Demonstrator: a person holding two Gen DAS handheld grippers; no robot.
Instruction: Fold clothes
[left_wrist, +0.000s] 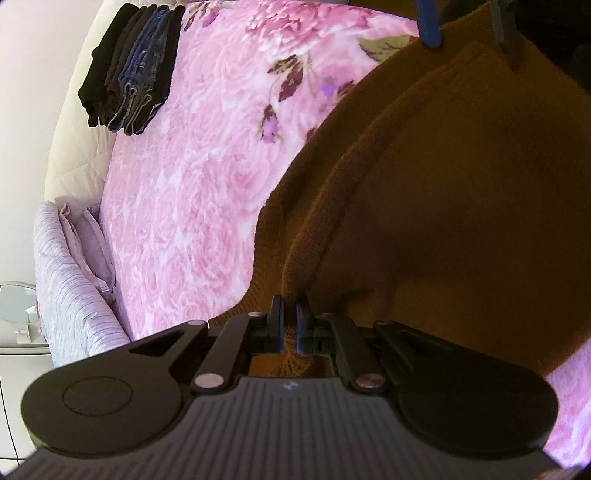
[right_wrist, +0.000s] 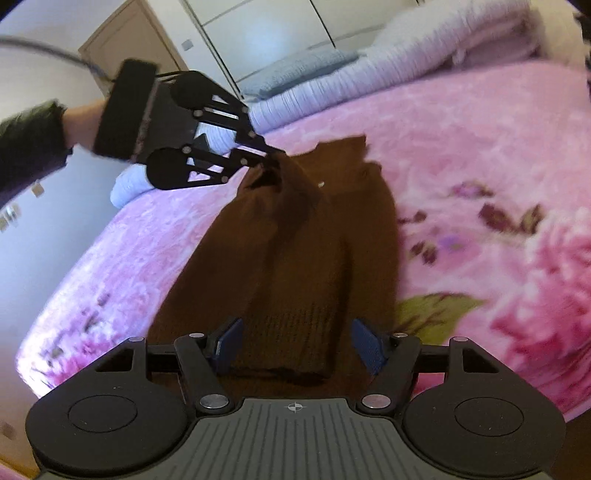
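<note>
A brown knitted sweater lies on the pink floral blanket, folded into a long strip. My left gripper is shut on one end of it, near the collar, and lifts that edge a little; the right wrist view shows the same grip. My right gripper stands open at the other end. The ribbed cuff of a folded sleeve lies between its blue pads, and they do not press on it. In the left wrist view its fingers come in from the top.
A stack of folded dark trousers and jeans sits at the bed's far edge. Lilac pillows line the head of the bed. A bedside table stands beside them. A hand in a dark sleeve holds the left gripper. Wardrobe doors stand behind.
</note>
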